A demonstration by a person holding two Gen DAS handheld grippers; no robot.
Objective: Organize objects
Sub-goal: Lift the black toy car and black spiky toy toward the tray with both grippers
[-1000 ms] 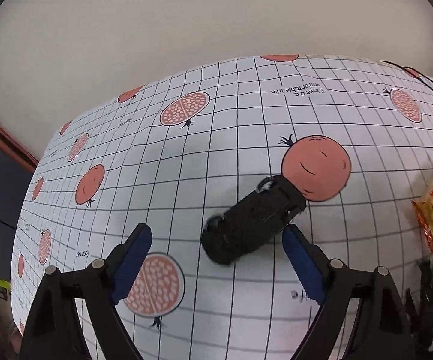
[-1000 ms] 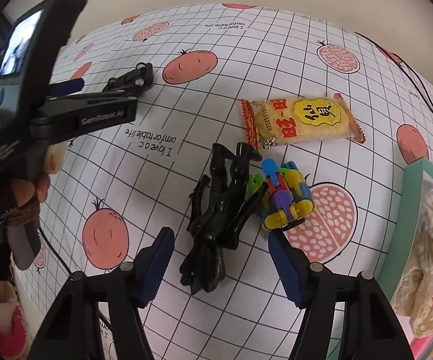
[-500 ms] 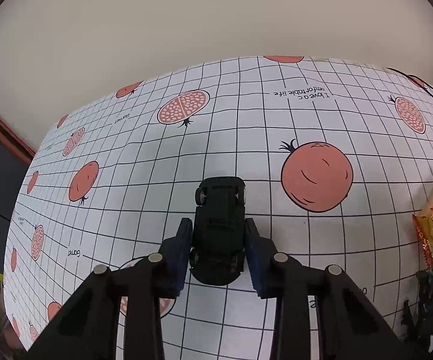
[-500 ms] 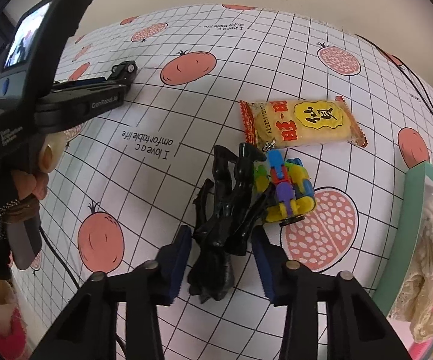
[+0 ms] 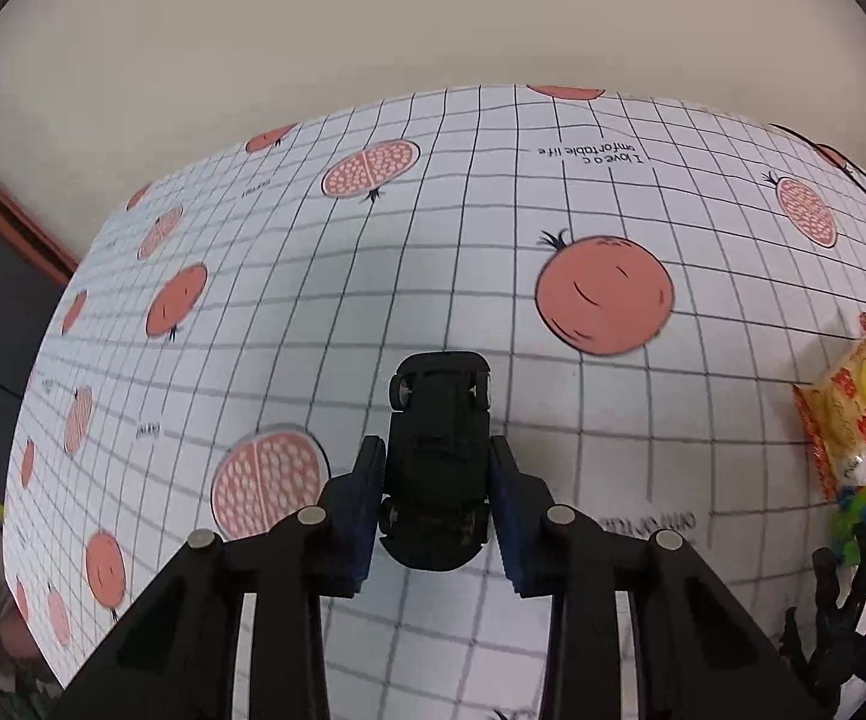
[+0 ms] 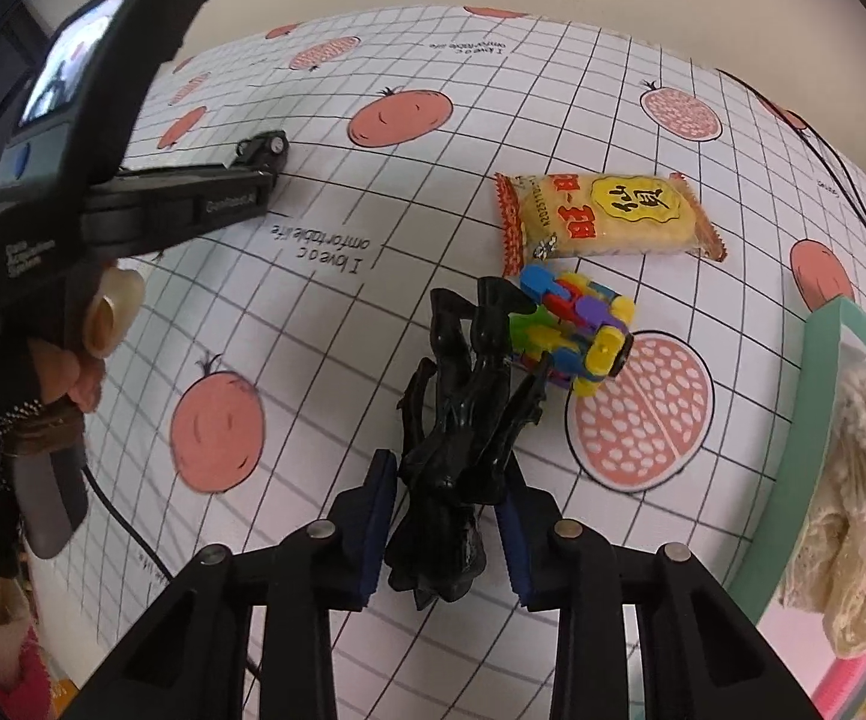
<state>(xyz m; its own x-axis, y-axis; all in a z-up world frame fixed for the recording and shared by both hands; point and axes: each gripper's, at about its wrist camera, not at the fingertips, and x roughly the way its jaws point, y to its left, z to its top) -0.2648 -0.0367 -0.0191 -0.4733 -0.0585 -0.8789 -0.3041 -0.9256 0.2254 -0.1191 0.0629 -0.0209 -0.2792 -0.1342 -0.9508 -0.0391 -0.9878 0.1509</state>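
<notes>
Black plastic accounts for two of the loose items: one toy car [image 5: 439, 456] and one spiky creature figure [image 6: 463, 438]. One multicoloured block toy [image 6: 577, 330] and one yellow snack packet [image 6: 607, 216] complete the count, four items in all on the grid-and-pomegranate tablecloth [image 5: 312, 300].

One container is on record, a teal-rimmed tray [image 6: 817, 420] at the right edge of the right wrist view. It holds clear bags of pale contents (the kind cannot be told), and its lower part is cut off by the frame.

Left gripper [image 5: 439, 516]: the jaws are closed in to the car's width, with both blue pads pressed on the flanks of the car's near half. The car points away from the camera with its underside and wheels showing. Whether it is clear of the cloth cannot be told.

Right gripper [image 6: 448, 528]: the jaws are narrowed onto the lower body of the creature figure, with a pad against each side. The figure's limbs reach forward and touch the block toy, which lies just beside the snack packet.

A person's hand [image 6: 72, 360] grips the left gripper's handle in the right wrist view.
</notes>
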